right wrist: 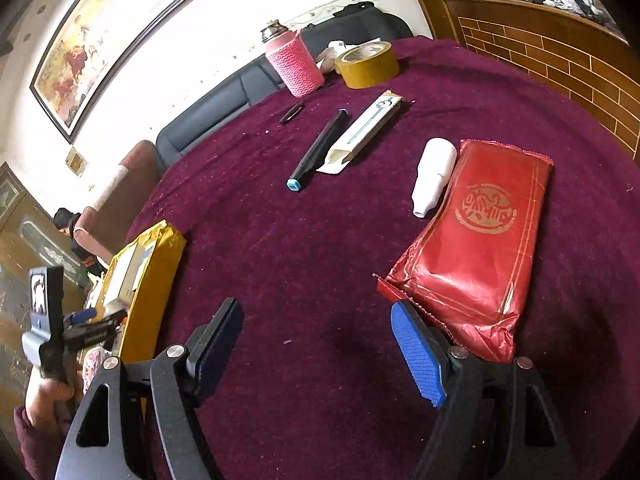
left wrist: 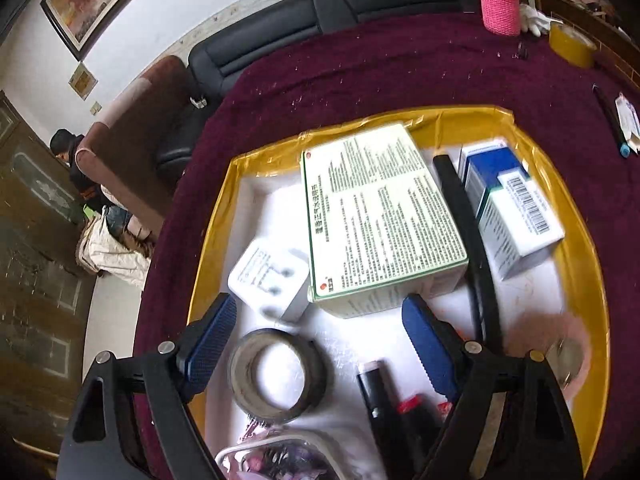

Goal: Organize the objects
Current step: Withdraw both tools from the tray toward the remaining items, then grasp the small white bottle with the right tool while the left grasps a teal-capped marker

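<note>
The left gripper (left wrist: pixel 320 344) is hanging with its jaws spread wide and nothing between them, just above the near part of a yellow-rimmed tray (left wrist: pixel 576 200) that is sitting on the maroon tablecloth (left wrist: pixel 360 76). Lying nearest on the tray's white floor are a dark tape ring (left wrist: pixel 277 376) and, beside it toward the right, a black tube with a red band (left wrist: pixel 384 404); a patterned pouch (left wrist: pixel 276 460) is peeking in at the tray's near edge. Further in, a white plug adapter (left wrist: pixel 272 280) is lying against the near left corner of a green-edged medicine box (left wrist: pixel 380 216), which is occupying the tray's middle. A long black strip (left wrist: pixel 468 240) is running along the box's right side, and a blue-and-white carton (left wrist: pixel 512 204) is resting near the tray's far right corner. The right gripper (right wrist: pixel 318 354) is hovering over bare cloth, its jaws also standing wide and gripping nothing, with a red packet (right wrist: pixel 476 248) lying just beyond its right finger. A white bottle (right wrist: pixel 434 176) is lying on its side touching the packet's far left edge. Further off, a black pen with a blue cap (right wrist: pixel 318 152) and an open slim white box (right wrist: pixel 366 132) are lying side by side. At the table's far edge a yellow tape roll (right wrist: pixel 368 65) and a pink knitted flask (right wrist: pixel 294 62) are standing close together.
</note>
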`<action>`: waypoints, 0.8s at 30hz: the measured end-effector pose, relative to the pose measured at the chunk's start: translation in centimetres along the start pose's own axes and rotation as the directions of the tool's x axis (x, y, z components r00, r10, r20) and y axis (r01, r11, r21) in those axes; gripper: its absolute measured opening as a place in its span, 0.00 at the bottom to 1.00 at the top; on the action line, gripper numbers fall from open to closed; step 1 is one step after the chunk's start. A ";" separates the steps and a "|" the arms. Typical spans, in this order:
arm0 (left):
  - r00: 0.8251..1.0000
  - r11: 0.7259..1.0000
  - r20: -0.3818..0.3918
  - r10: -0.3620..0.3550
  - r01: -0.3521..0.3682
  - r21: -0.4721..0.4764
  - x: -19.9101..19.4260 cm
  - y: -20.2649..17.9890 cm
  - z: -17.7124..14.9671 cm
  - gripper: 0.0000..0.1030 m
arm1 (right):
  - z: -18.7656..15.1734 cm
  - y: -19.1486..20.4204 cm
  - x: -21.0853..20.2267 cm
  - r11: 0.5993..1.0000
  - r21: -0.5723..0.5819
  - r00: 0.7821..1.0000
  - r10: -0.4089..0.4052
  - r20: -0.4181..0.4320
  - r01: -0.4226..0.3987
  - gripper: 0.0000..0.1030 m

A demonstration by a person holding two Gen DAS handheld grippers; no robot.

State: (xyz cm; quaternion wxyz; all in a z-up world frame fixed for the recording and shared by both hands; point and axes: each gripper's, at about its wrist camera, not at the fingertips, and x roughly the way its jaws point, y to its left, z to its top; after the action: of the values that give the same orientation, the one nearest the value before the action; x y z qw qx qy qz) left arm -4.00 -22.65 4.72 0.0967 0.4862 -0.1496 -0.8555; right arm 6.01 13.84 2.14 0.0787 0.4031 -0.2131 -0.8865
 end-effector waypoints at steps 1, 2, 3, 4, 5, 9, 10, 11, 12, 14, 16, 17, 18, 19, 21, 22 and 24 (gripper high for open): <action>1.000 1.000 0.011 -0.017 0.017 -0.010 -0.4 0.1 0.0 0.83 | 0.0 -0.1 0.0 1.000 0.001 1.000 0.000 0.000 0.000 0.79; 0.998 0.999 0.033 -0.045 0.046 -0.022 -1.0 0.4 -0.1 0.83 | -0.1 -0.1 0.0 1.000 0.003 1.000 0.001 -0.002 -0.001 0.79; 0.995 0.996 0.058 -0.076 0.079 -0.034 -1.9 0.7 -0.4 0.83 | -0.1 -0.1 -0.1 1.000 0.004 1.000 0.004 -0.003 -0.004 0.79; 0.990 0.992 0.092 -0.110 0.115 -0.049 -3.1 1.2 -0.8 0.83 | -0.1 -0.1 -0.1 1.000 0.004 1.000 0.006 -0.004 -0.006 0.79; 0.974 0.982 0.153 -0.166 0.177 -0.063 -4.6 1.7 -1.3 0.83 | -0.1 -0.2 -0.2 1.000 0.002 1.000 0.005 -0.004 -0.005 0.79; 0.893 0.957 0.374 -0.250 0.286 -0.043 -8.9 2.4 -2.3 0.98 | -0.1 0.0 0.1 1.000 0.007 1.000 0.011 -0.006 -0.011 0.80; 0.883 0.960 0.403 -0.241 0.277 -0.033 -9.1 2.0 -2.3 1.00 | -0.1 0.1 0.2 1.000 0.008 1.000 0.014 -0.009 -0.014 0.80; 0.876 0.963 0.418 -0.239 0.270 -0.014 -9.1 1.5 -2.3 1.00 | -0.2 0.3 0.4 1.000 0.009 1.000 0.017 -0.013 -0.017 0.80; 0.881 0.966 0.406 -0.242 0.258 0.017 -8.4 0.4 -2.1 1.00 | -0.2 0.3 0.4 1.000 0.009 1.000 0.018 -0.014 -0.018 0.80; 0.909 0.972 0.348 -0.230 0.228 0.047 -6.8 -1.2 -1.8 1.00 | -0.4 0.5 0.2 1.000 0.010 1.000 0.014 -0.007 -0.014 0.80; 0.939 0.981 0.286 -0.193 0.185 0.054 -5.5 -2.3 -1.2 1.00 | -0.5 0.4 -0.5 1.000 0.012 1.000 0.002 0.016 -0.002 0.80; 0.942 0.982 0.279 -0.187 0.187 0.026 -5.5 -2.1 -1.2 1.00 | -0.5 0.3 -0.8 1.000 0.011 1.000 -0.004 0.027 0.003 0.80; 0.942 0.978 0.269 -0.200 0.207 0.000 -5.4 -1.9 -1.4 1.00 | -0.4 0.2 -1.3 1.000 0.008 0.999 -0.014 0.042 0.013 0.80; 0.943 0.971 0.245 -0.224 0.238 -0.028 -5.1 -1.7 -1.6 1.00 | -0.2 0.0 -1.7 1.000 0.006 0.998 -0.020 0.054 0.020 0.80; 0.938 0.940 0.159 -0.307 0.325 -0.102 -3.6 -1.5 -2.2 1.00 | 0.1 -0.5 -2.5 1.000 0.017 0.997 -0.025 0.078 0.024 0.82; 0.942 0.944 0.167 -0.290 0.310 -0.113 -3.6 -1.5 -2.6 1.00 | 0.2 -0.8 -2.7 0.999 0.025 0.996 -0.027 0.086 0.025 0.83; 0.923 0.924 0.195 -0.332 0.360 -0.128 -4.4 -1.1 -3.2 1.00 | 0.4 -1.3 -3.1 0.999 0.038 0.995 -0.030 0.095 0.027 0.83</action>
State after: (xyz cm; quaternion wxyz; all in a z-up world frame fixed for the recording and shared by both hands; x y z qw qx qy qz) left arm 0.96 -20.82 6.30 -0.0305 0.4209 0.0006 -0.9066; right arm 7.79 16.10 3.88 0.0483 0.3646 -0.2272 -0.9018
